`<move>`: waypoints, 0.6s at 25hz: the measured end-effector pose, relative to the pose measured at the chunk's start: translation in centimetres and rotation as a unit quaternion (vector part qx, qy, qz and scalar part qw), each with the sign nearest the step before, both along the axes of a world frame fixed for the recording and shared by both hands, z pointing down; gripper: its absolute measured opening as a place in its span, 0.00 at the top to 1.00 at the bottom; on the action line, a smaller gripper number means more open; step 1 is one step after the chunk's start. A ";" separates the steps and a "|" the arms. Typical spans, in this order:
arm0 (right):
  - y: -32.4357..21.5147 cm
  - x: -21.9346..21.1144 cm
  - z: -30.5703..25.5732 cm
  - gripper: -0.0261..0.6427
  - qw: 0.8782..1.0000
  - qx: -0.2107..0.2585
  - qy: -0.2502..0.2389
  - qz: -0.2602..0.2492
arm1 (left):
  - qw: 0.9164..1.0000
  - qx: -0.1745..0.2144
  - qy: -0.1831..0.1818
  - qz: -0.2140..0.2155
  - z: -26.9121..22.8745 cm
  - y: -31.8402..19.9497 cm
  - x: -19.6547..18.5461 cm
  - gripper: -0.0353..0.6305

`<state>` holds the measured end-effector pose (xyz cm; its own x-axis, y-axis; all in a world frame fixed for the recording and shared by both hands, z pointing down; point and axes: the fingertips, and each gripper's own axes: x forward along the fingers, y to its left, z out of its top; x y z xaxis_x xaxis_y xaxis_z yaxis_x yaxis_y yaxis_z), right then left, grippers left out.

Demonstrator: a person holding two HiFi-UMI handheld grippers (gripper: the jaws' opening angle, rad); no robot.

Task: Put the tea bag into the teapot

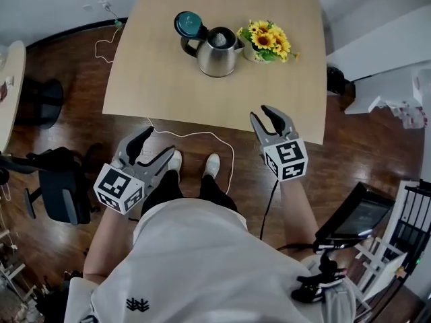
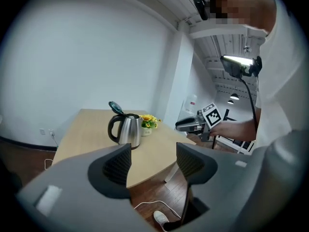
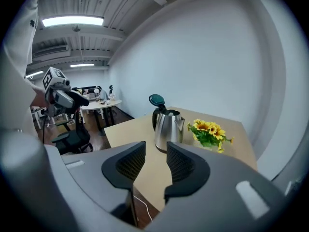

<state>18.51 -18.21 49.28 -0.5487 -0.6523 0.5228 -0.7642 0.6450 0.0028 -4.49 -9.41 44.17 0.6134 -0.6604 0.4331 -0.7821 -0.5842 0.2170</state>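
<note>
Left gripper (image 1: 159, 142), right gripper (image 1: 260, 113); one teapot (image 1: 217, 54), one bouquet (image 1: 268, 40)

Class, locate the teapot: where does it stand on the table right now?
In the head view, the teapot stands with its lid open near the far middle of the table, just left of the sunflowers in that view.

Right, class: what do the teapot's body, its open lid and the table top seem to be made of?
Teapot body: probably polished steel; silvery, with mirror-like reflections.
Lid: likely plastic; flat teal colour with a dark rim.
Table top: pale wood or wood-look laminate, matt; even tan, the grain too faint to tell.
</note>
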 end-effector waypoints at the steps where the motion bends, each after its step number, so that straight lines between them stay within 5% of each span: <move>1: 1.3 0.7 0.2 0.76 1.000 -0.001 -0.001 0.005 | 1.000 0.000 -0.001 0.005 -0.1 0.9 0.6 0.53; 9: 13.6 5.0 -2.7 0.75 0.995 0.023 -0.044 0.081 | 0.997 0.040 -0.005 0.071 -1.6 9.3 2.7 0.53; 15: 28.0 2.9 -4.7 0.75 0.990 0.045 -0.039 0.128 | 0.994 0.053 0.046 0.089 -2.3 20.5 -0.2 0.53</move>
<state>21.44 9.77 44.56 -0.3963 -0.8173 0.4183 -0.9024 0.4307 -0.0134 -4.69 11.07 41.85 0.7578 -0.5769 0.3049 -0.6446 -0.7344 0.2126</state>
